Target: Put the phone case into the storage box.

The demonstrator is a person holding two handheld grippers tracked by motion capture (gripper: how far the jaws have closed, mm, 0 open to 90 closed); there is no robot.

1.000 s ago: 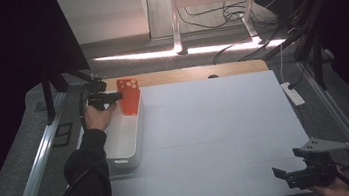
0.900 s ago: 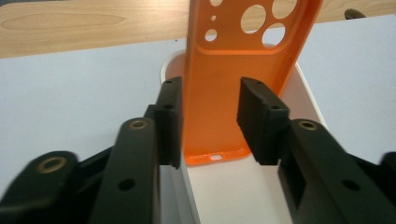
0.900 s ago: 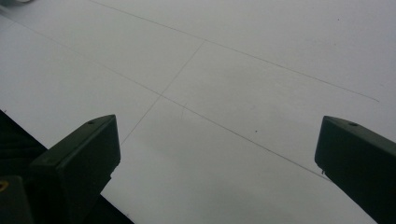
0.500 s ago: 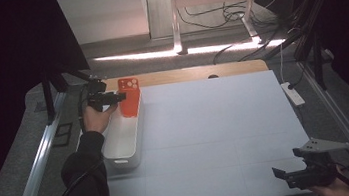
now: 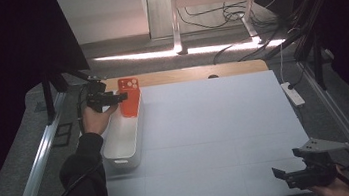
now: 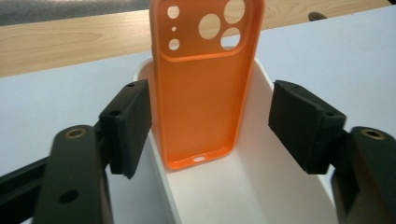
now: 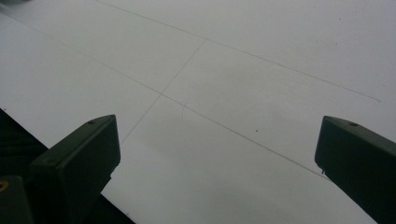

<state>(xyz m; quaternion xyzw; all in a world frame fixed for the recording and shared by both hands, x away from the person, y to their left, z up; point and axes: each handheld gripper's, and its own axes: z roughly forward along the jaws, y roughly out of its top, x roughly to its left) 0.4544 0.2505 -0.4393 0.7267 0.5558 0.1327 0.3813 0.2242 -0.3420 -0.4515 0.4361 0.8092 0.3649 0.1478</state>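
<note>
An orange phone case (image 5: 130, 97) (image 6: 205, 84) stands upright at the far end of a white bin (image 5: 123, 144) (image 6: 243, 186), camera holes at the top. My left gripper (image 5: 122, 97) (image 6: 210, 126) is level with it and open. Its jaws have just been opening. The case stands between the pads (image 6: 133, 126), with a gap on each side. My right gripper (image 5: 278, 173) (image 7: 217, 154) is open over the bare white table near the front right corner, with nothing between its jaws.
The white tabletop (image 5: 216, 123) spreads to the right of the bin. A wooden strip (image 5: 184, 74) runs along its far edge. A white power strip (image 5: 291, 93) lies off the right edge. Metal rails (image 5: 34, 165) flank the table.
The left gripper's jaws have spread apart and let go of the orange case, which stays standing in the bin. The right gripper has kept still.
</note>
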